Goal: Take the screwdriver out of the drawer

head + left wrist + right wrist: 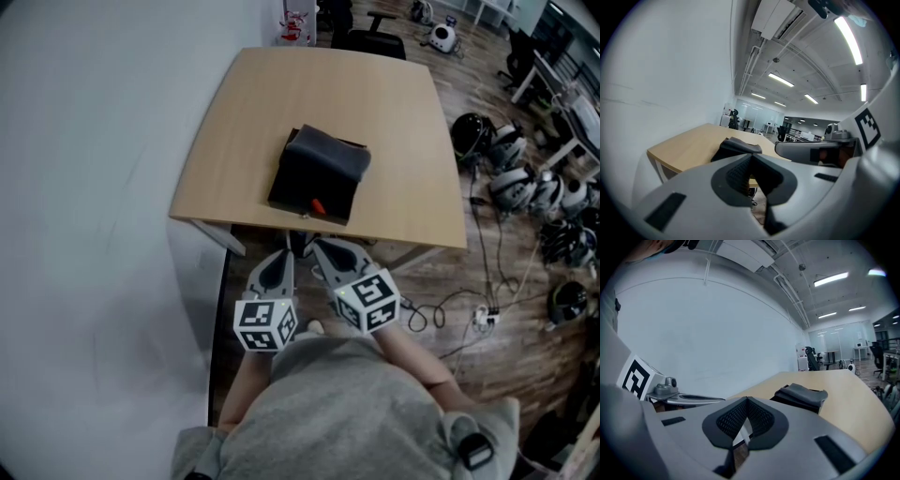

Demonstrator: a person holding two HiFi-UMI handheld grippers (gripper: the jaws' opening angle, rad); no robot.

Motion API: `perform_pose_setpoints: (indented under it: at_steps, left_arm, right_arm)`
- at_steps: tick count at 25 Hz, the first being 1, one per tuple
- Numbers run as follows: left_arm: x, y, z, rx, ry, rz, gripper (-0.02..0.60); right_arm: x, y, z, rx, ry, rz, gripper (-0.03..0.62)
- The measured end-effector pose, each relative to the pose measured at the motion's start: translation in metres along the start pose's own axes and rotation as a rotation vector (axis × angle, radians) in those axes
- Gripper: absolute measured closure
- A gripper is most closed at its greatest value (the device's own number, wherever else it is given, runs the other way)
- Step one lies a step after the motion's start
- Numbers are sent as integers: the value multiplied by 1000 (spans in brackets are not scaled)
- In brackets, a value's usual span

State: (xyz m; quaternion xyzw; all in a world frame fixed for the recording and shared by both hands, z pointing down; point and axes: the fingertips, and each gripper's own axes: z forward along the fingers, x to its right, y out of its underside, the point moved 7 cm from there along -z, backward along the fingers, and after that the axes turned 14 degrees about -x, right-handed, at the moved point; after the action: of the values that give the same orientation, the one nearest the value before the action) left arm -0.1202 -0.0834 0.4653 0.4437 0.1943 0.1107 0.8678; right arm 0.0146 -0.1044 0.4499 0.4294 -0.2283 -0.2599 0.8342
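Note:
A black drawer box (319, 173) with a dark cloth-like top sits in the middle of a light wooden table (244, 122). A small red-orange piece (318, 206) shows at the box's near edge; I cannot tell what it is. No screwdriver can be made out. Both grippers hang side by side in front of the table's near edge, short of the box. My left gripper (289, 247) (751, 158) and my right gripper (315, 246) (746, 402) are both shut and hold nothing. The box (738, 146) (801, 397) lies ahead of both.
A white wall runs along the left. A black office chair (375, 42) stands at the table's far end. Several helmets (525, 183) and cables (478, 314) lie on the wooden floor to the right.

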Motion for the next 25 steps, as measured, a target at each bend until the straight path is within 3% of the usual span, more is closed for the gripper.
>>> perform_pose_setpoints:
  at_steps: [16,25]
  left_arm:
    - [-43,-23,49,-44,16,-49,581]
    - [-72,-47,87,-58,-6,-83,581]
  right_arm:
    - [75,-25,77,-194,133,-22,595]
    - [120,-30,140,-371,113,-51,594]
